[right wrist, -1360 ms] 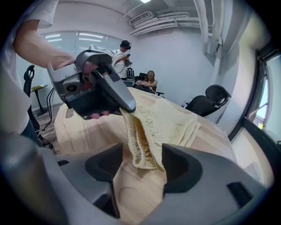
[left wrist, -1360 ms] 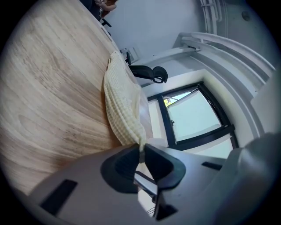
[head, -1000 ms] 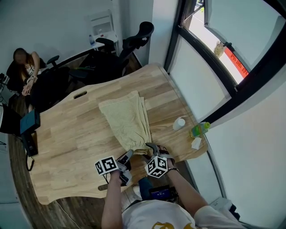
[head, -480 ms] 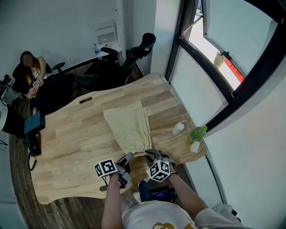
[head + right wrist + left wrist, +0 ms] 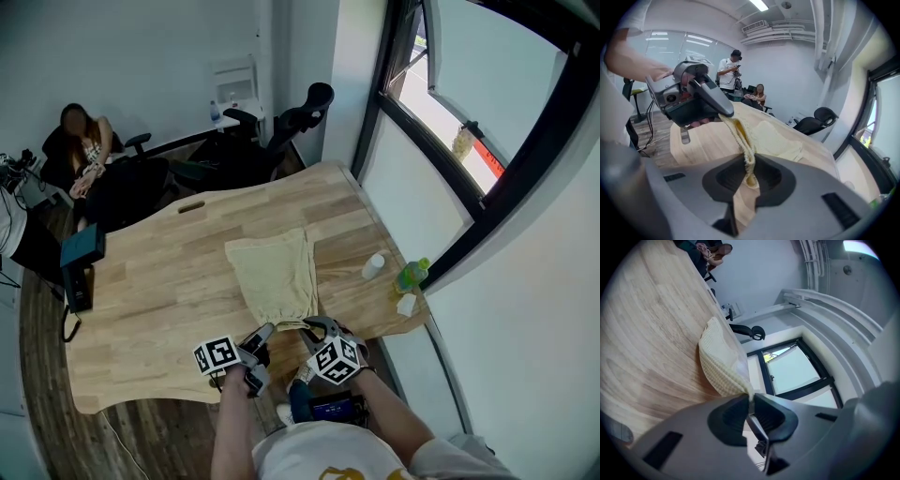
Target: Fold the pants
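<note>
The right claw (image 5: pixel 749 163) has just closed on the pants (image 5: pixel 777 138) hem.

Right gripper (image 5: pixel 315 326): jaws just closed, now clamped on the pants' (image 5: pixel 275 275) near hem.
Near hem: raised off the table (image 5: pixel 150 281), strung between right gripper and left gripper (image 5: pixel 264 331).

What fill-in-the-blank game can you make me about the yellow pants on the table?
The pale yellow pants lie on a ____ table.
The left gripper is shut on the edge of the ____.
The bottle near the table's window side is ____.
The office chair behind the table is ____.
Missing words: wooden, pants, green, black.
</note>
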`<state>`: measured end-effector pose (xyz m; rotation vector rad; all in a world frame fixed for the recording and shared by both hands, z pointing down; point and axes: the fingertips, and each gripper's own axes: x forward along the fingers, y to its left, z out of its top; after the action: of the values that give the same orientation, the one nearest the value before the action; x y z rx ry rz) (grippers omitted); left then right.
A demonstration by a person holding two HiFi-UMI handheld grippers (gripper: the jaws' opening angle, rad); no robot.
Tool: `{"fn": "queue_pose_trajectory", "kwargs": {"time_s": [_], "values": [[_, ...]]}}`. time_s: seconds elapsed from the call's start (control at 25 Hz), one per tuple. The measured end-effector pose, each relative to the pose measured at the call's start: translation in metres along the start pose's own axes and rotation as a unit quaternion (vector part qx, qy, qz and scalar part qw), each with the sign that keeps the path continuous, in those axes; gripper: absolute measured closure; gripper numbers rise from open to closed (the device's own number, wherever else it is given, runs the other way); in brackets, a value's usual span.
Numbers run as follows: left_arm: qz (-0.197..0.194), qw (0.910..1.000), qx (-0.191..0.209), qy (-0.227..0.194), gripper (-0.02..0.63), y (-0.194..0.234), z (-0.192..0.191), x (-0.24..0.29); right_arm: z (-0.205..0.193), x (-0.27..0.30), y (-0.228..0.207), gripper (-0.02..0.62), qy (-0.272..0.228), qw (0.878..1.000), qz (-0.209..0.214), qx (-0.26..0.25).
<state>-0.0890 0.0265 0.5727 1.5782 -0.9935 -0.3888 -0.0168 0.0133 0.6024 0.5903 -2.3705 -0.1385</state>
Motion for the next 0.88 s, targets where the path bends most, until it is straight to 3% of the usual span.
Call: {"fn": "queue_pose_trajectory", "kwargs": {"time_s": [0.28,0.44,0.64,0.76,0.88], "values": [[-0.027,0.9994,-0.009,-0.02,0.565,-0.013,-0.01,-0.018,0.013,-0.03,0.015,0.546,-0.017,1.0,0.0,0.012],[-0.046,0.9981,-0.024,-0.033,0.565,-0.022,-0.011,-0.027,0.021,-0.04,0.017,0.546,-0.021,0.999,0.006,0.05],[-0.068,0.9963,-0.032,-0.043,0.565,-0.032,-0.007,-0.026,0.029,-0.041,0.008,0.546,-0.02,0.997,0.013,0.072],[-0.052,0.9973,-0.028,-0.044,0.565,-0.029,0.0,-0.024,0.032,-0.037,0.0,0.546,-0.018,0.995,0.023,0.096],[-0.07,0.9955,-0.041,-0.048,0.565,-0.035,0.011,-0.015,0.037,-0.031,-0.01,0.546,-0.017,0.994,0.026,0.103]]}}
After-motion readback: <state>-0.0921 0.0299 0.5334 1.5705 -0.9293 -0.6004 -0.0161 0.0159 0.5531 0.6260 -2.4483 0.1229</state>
